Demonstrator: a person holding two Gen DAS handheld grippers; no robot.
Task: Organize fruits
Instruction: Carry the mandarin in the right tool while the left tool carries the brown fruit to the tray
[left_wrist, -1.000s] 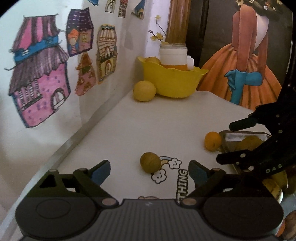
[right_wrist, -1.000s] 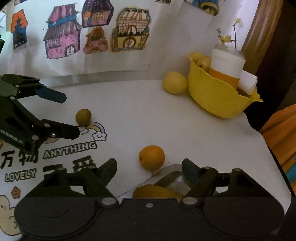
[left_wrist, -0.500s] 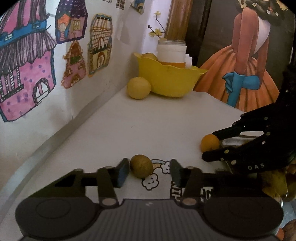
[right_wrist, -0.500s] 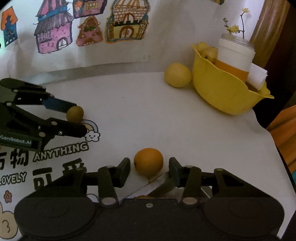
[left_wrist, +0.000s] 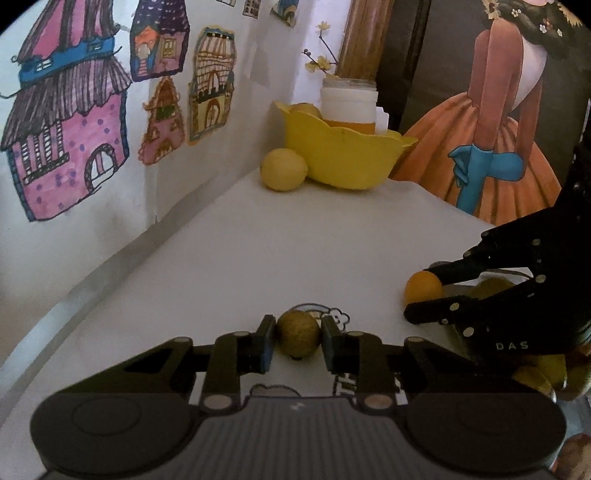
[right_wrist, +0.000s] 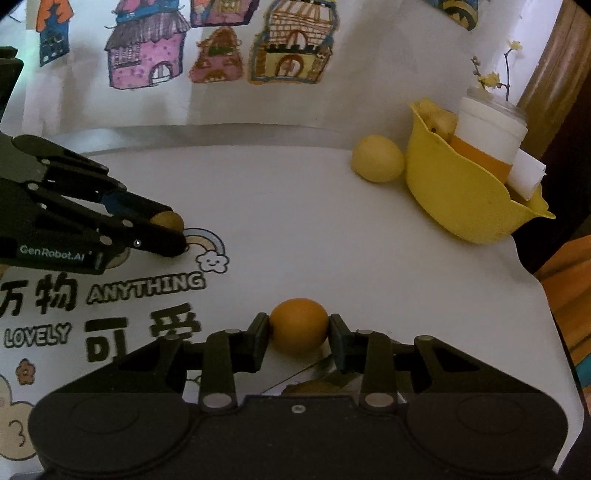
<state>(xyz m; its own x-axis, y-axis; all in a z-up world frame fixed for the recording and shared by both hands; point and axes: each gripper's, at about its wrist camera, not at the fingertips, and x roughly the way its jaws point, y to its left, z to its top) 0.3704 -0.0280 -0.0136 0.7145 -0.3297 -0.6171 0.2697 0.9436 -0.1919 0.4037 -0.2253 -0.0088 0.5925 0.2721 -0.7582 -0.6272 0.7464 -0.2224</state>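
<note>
My left gripper (left_wrist: 297, 341) is shut on a small olive-brown fruit (left_wrist: 298, 333) that rests on the white table, by the rainbow print. It also shows in the right wrist view (right_wrist: 168, 221) between the left gripper's fingers (right_wrist: 147, 240). My right gripper (right_wrist: 298, 338) is shut on an orange (right_wrist: 298, 325) that sits on the table just beyond a metal tray (right_wrist: 295, 376). The orange also shows in the left wrist view (left_wrist: 422, 287), held by the right gripper's fingers (left_wrist: 439, 308).
A yellow bowl (right_wrist: 458, 199) with a white-and-orange cup (right_wrist: 487, 136) and a fruit stands at the far right corner, with a yellow lemon (right_wrist: 377, 163) beside it. The tray holds more yellow fruit (left_wrist: 539, 373). A wall with house drawings (right_wrist: 147, 55) backs the table.
Both grippers moved forward and closed: the left from wide open onto the olive-brown fruit, the right from wide open onto the orange.
</note>
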